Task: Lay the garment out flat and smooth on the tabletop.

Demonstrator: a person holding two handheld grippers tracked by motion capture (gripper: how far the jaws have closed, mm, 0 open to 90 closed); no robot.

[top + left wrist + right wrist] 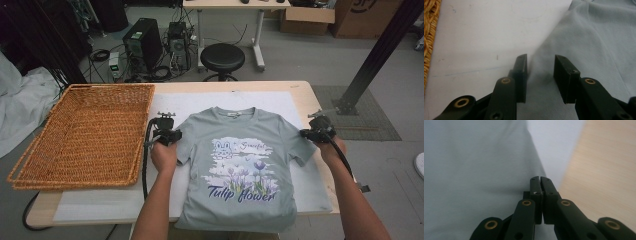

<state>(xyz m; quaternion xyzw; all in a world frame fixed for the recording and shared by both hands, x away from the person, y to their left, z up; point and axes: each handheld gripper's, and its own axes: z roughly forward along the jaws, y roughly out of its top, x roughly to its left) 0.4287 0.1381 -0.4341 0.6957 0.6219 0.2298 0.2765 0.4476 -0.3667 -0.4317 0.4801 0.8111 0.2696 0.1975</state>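
A grey-green T-shirt (240,165) printed with "Tulip flower" lies flat, front up, on a white mat (200,102). My left gripper (167,131) is at the shirt's left sleeve. In the left gripper view it (540,57) stands open, its jaws on either side of the sleeve's edge (544,75). My right gripper (317,131) is at the right sleeve. In the right gripper view it (540,178) is shut, and the shirt's edge (531,157) runs straight into its jaws.
A big wicker basket (110,86) lies on the table's left part, its rim close to my left gripper. Bare wooden tabletop (306,97) borders the mat on the right. Beyond the table stand a black stool (222,57) and computer cases on the floor.
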